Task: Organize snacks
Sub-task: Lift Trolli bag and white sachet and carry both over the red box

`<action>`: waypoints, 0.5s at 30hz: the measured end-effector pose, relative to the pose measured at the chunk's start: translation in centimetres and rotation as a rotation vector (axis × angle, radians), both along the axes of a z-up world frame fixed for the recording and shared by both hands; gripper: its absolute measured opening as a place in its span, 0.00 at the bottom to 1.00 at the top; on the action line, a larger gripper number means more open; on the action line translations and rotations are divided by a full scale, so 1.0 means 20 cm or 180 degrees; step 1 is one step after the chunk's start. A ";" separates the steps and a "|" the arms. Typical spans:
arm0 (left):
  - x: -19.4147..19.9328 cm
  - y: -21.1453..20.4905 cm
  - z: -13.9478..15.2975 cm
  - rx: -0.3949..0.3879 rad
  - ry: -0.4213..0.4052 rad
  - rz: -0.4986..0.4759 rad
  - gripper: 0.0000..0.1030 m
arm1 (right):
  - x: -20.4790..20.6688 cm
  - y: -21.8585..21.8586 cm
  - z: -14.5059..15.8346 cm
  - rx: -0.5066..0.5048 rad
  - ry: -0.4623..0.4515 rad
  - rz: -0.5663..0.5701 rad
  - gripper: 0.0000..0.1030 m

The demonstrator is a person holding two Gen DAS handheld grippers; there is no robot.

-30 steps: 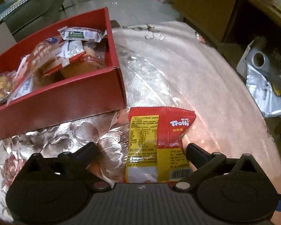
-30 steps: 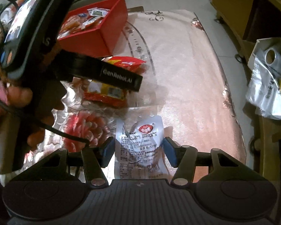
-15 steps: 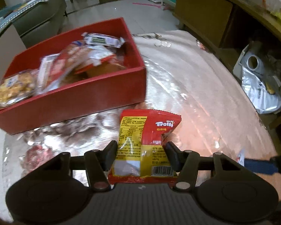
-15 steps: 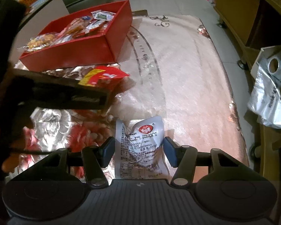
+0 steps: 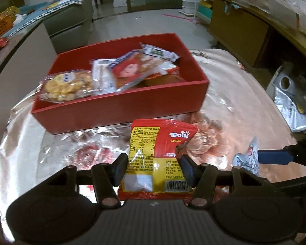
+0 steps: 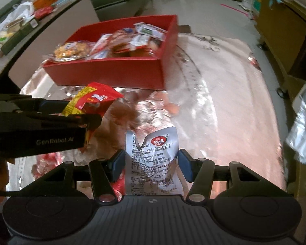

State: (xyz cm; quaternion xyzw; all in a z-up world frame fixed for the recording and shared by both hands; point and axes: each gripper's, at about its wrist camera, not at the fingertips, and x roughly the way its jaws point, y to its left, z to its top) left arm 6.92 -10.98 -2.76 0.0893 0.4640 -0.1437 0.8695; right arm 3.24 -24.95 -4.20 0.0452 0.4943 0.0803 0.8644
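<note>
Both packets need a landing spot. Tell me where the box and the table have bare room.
The red box is crowded on its left and middle with piled packets. Its far right corner, behind the green-labelled bar, looks barest. The tablecloth right of the box is open up to the table's edge, as is the strip before the box's front wall.

glossy plastic snack packets (image 5: 161,155), matt red box (image 5: 120,106), shiny floral tablecloth (image 5: 234,102)

1. Shiny floral tablecloth (image 5: 234,94) over the table.
2. Grey sofa (image 5: 69,22) behind, w/ patterned cloth on top.
3. Wooden cabinet (image 5: 238,28) at right.
4. Silver bag (image 5: 291,102) beside it.
5. Orange basket (image 5: 0,26) far left.
</note>
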 end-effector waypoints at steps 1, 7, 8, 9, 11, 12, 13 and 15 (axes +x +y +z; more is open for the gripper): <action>0.00 0.02 0.00 -0.0006 -0.0003 0.0020 0.48 | 0.01 0.02 0.00 -0.0003 -0.0005 0.0030 0.62; 0.00 0.12 0.01 -0.0031 -0.0011 0.0102 0.48 | 0.06 0.14 0.02 -0.0014 -0.0025 0.0157 0.62; 0.00 0.13 0.01 -0.0033 -0.0014 0.0111 0.48 | 0.07 0.16 0.02 -0.0014 -0.0025 0.0174 0.62; 0.00 0.15 0.02 -0.0039 -0.0022 0.0130 0.48 | 0.08 0.17 0.02 -0.0014 -0.0027 0.0191 0.62; 0.00 0.19 0.03 -0.0058 -0.0040 0.0165 0.48 | 0.09 0.21 0.03 -0.0024 -0.0035 0.0238 0.62; 0.00 0.20 0.04 -0.0070 -0.0044 0.0183 0.48 | 0.10 0.23 0.04 -0.0021 -0.0041 0.0257 0.62; 0.00 0.22 0.04 -0.0085 -0.0050 0.0207 0.48 | 0.11 0.24 0.04 -0.0018 -0.0044 0.0273 0.62; 0.01 0.25 0.05 -0.0104 -0.0059 0.0241 0.48 | 0.12 0.27 0.05 -0.0014 -0.0048 0.0303 0.62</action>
